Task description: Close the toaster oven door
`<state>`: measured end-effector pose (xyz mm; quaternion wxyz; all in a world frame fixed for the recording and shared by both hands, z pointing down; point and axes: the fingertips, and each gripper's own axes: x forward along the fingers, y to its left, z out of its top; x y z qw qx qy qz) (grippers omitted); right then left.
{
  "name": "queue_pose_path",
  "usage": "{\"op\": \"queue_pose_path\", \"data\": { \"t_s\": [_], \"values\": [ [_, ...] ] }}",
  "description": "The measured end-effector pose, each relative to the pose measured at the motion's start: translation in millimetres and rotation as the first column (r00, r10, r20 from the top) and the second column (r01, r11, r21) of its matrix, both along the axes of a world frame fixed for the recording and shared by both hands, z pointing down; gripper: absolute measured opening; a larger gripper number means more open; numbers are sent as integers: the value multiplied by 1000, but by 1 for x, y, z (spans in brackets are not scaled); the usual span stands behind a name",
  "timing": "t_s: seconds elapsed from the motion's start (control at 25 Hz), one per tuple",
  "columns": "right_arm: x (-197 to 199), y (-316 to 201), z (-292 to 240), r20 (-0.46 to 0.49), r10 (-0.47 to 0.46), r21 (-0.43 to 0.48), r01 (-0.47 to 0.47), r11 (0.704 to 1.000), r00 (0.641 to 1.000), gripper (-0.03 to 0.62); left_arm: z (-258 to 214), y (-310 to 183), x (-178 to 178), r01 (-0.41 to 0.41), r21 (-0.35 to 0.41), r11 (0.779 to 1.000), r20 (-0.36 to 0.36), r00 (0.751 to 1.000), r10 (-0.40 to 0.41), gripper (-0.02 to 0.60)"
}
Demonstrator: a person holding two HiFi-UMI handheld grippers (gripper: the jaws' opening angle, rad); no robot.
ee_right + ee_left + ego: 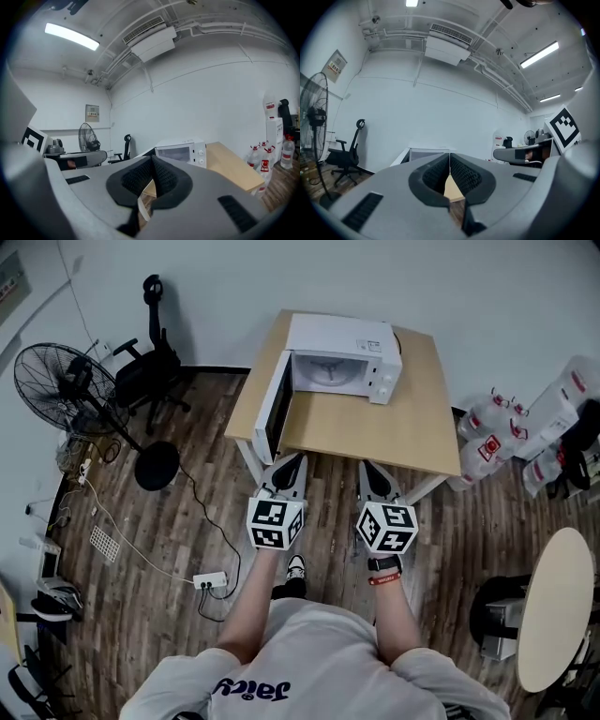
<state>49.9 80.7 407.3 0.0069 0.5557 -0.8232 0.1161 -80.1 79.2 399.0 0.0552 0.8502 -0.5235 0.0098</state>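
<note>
— Where's the white box-shaped toaster oven (342, 341)?
— On the pale wooden table (375, 432), far side, its door (274, 413) swung wide open to the left.
— And the tongs?
— Left gripper (292, 463) and right gripper (368, 470) are both closed on nothing, at the table's near edge.

Toaster oven (342, 351) has a smooth, slightly glossy white shell. The table (375, 432) is matt pale wood, the floor (141, 606) darker grainy planks. Left gripper (450, 158): matt grey plastic, ribbed black pads (462, 176).
</note>
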Motion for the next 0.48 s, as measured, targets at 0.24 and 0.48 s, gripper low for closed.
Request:
{"op": "queue_pose_path", "data": {
  "t_s": [0.24, 0.48],
  "values": [
    [-14, -58, 1, 2, 0, -13, 0, 1000, 1000, 15, 2, -60, -9, -24, -24, 999, -1, 1000, 24, 20],
    [-34, -97, 2, -3, -12, -20, 12, 1000, 1000, 15, 0, -100, -15, -61, -25, 998, -1, 998, 61, 20]
  ]
}}
